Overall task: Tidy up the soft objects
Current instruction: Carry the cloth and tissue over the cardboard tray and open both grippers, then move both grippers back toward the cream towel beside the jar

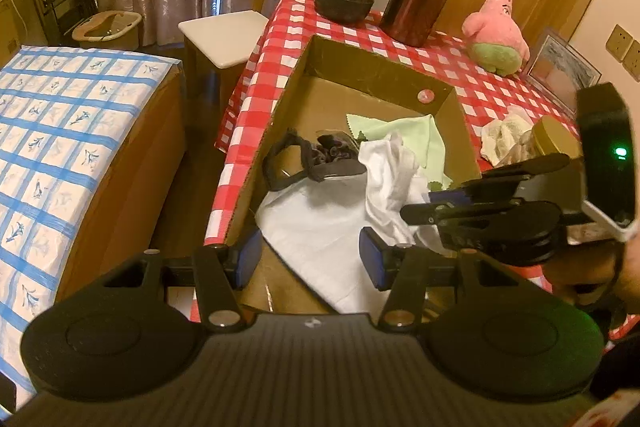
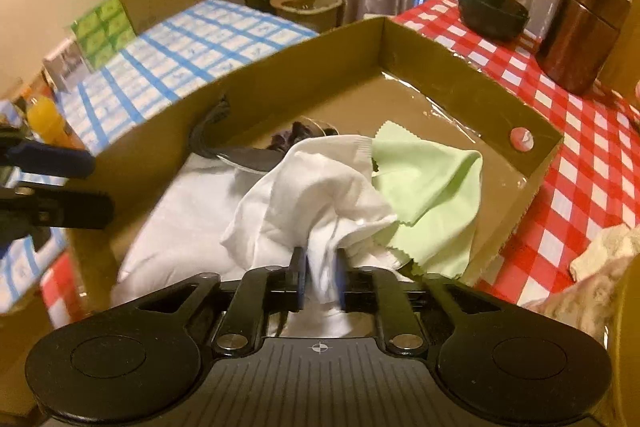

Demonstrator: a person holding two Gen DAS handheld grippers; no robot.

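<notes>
A: Item one: white sock [image 2: 320, 195]. Pinched by one end between the pads of the right gripper [image 2: 320, 279], jaws pressed nearly together on the fabric. Bulk bunched just ahead of the fingertips, long axis running forward and slightly left from the jaws, ribbed cuff farthest out. Hanging over the cardboard box [image 2: 304, 67], inside its walls.

B: Nearer arm?

A: Right, plainly; already in the grip. Left gripper [image 1: 310, 255] spread wide, nothing between the pads, held over the near end of the box. Sock [image 1: 390, 183] ahead and to the right of those open jaws, apart from them.

B: Beneath and beyond the sock?

A: Directly under: flat white cloth [image 2: 188, 211], left of and below the right jaws. Ahead-right, touching or overlapped by the sock: light green cloth [image 2: 432, 195] with pinked edges. Ahead-left, past the cuff: dark bundle with black strap [image 2: 208, 135], against the far-left wall; exact nature hard to tell.

B: Outside the box?

A: Pink plush star [image 1: 496, 31], well ahead and right of the left jaws, on the red checked tablecloth [image 1: 472, 63]. Crumpled cream fabric [image 1: 504, 139] just right of the box wall.

B: Likely requirement?

A: Judged: lower and release into the box; the cream fabric and plush not yet inside.
</notes>
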